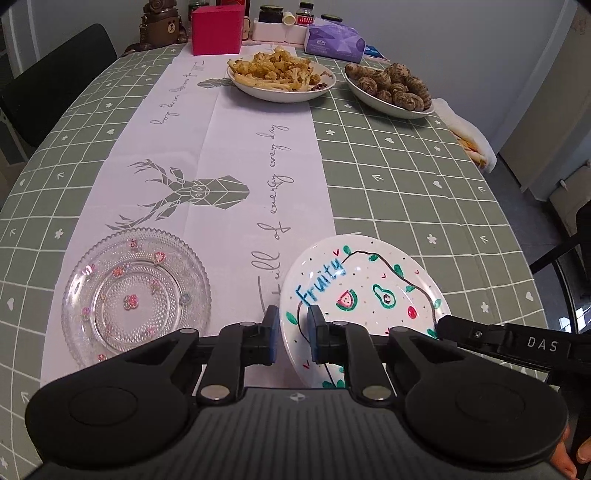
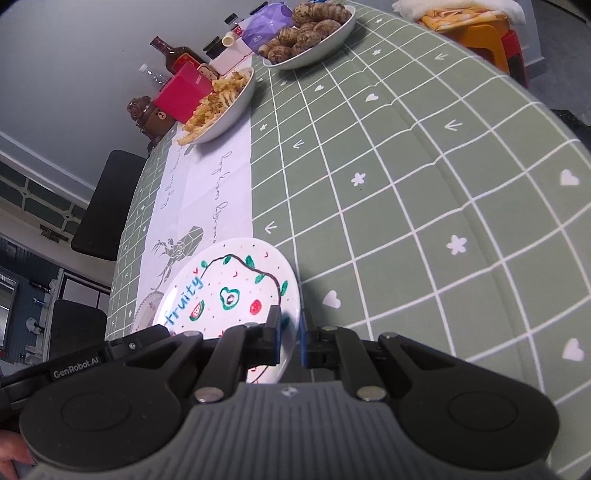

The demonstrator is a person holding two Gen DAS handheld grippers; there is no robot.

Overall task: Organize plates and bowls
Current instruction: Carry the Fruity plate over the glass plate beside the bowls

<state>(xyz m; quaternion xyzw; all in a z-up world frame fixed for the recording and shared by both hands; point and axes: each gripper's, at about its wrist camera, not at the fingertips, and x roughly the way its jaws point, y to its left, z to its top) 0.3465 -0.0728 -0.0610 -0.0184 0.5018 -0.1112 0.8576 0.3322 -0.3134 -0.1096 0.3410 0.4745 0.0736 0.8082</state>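
A white plate painted "Fruity" (image 1: 373, 280) with fruit drawings is tilted above the table. My left gripper (image 1: 293, 325) is shut on its left rim. My right gripper (image 2: 290, 328) is shut on its right rim; the plate also shows in the right wrist view (image 2: 229, 288). A clear glass plate (image 1: 136, 291) with small flower dots lies flat on the white runner, left of my left gripper. Its edge shows past the white plate in the right wrist view (image 2: 147, 306).
A white bowl of fried cauliflower (image 1: 280, 74) and a white bowl of taro roots (image 1: 391, 88) stand at the far end. A pink box (image 1: 216, 29), jars and a purple tissue pack (image 1: 332, 40) stand behind them. A black chair (image 1: 55, 81) is at the left.
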